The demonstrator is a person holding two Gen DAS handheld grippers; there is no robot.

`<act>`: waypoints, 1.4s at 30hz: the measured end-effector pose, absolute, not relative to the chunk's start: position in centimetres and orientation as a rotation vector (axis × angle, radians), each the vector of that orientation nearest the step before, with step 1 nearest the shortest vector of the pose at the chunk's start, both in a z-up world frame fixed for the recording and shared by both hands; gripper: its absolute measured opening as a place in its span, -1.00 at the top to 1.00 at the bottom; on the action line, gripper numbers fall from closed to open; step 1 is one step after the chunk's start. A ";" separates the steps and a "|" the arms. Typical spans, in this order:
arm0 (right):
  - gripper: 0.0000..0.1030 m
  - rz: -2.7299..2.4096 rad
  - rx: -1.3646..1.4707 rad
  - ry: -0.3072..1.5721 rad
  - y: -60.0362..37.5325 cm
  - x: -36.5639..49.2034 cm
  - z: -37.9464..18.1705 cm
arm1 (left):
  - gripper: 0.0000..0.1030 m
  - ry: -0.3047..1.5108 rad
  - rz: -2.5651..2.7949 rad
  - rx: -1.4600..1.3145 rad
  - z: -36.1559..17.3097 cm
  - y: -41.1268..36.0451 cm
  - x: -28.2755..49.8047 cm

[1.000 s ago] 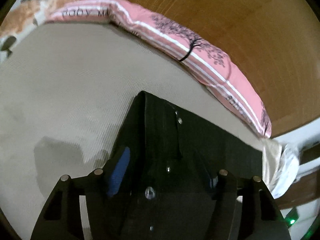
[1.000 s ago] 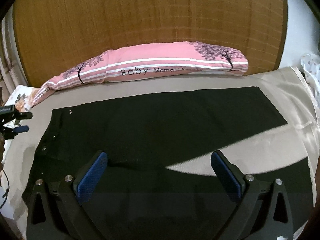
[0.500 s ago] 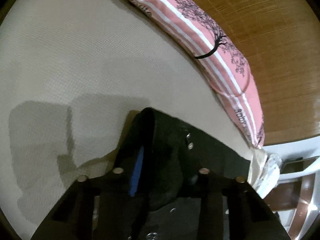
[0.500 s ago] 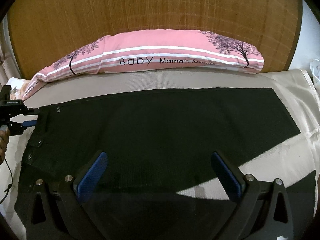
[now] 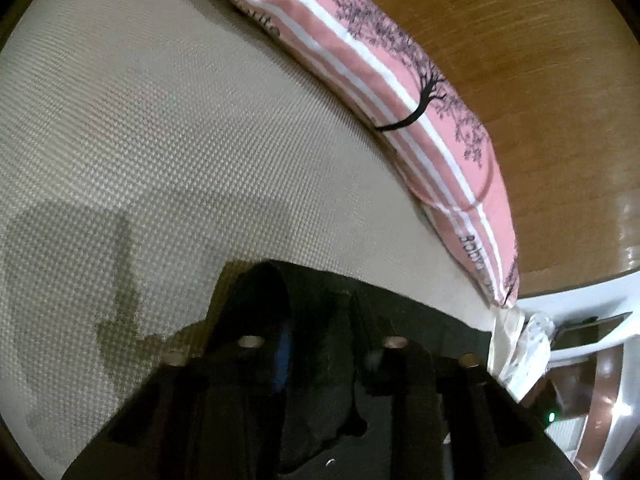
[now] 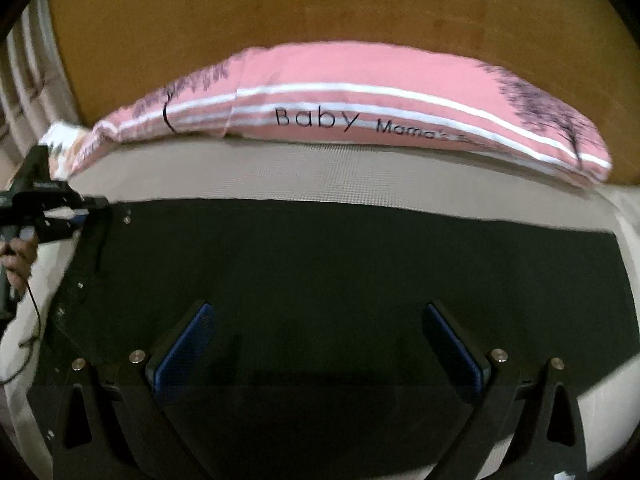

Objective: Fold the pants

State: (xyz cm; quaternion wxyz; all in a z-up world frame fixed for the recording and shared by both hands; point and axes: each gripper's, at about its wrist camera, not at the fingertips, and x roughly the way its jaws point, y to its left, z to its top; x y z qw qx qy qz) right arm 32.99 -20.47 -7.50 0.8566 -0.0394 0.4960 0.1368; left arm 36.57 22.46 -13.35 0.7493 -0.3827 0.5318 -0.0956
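The black pants (image 6: 340, 280) lie flat on the beige bed (image 6: 280, 176), in front of the pink pillow (image 6: 360, 100). The left gripper (image 6: 94, 212) is clamped on the waistband corner, after its jaws have just been closing. The right gripper (image 6: 318, 340) hangs over the pants, its jaws wide apart and holding nothing.

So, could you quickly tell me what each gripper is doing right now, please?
Left gripper: its jaws have just closed on the corner of the black pants.
Right gripper: open, hovering over the pants, holding nothing.
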 end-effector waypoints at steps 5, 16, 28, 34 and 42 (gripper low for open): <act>-0.95 0.435 -0.131 1.099 -21.6 37.8 -7.9 | 0.86 1.056 -0.253 -0.813 -9.8 22.3 34.9; -0.47 0.868 -0.366 1.263 -19.0 46.1 -8.4 | 0.87 0.847 -0.360 -0.771 -3.3 21.2 29.8; 0.18 1.146 -0.455 1.501 -18.2 48.0 -12.2 | 0.87 0.824 -0.331 -0.791 -2.8 21.7 28.5; 0.48 1.029 -0.449 1.509 -22.9 48.4 -12.3 | 0.88 0.828 -0.291 -0.774 -2.9 21.8 29.1; 0.82 0.866 -0.526 1.386 -24.1 45.4 -11.4 | 0.89 0.859 -0.256 -0.696 -3.5 20.6 30.2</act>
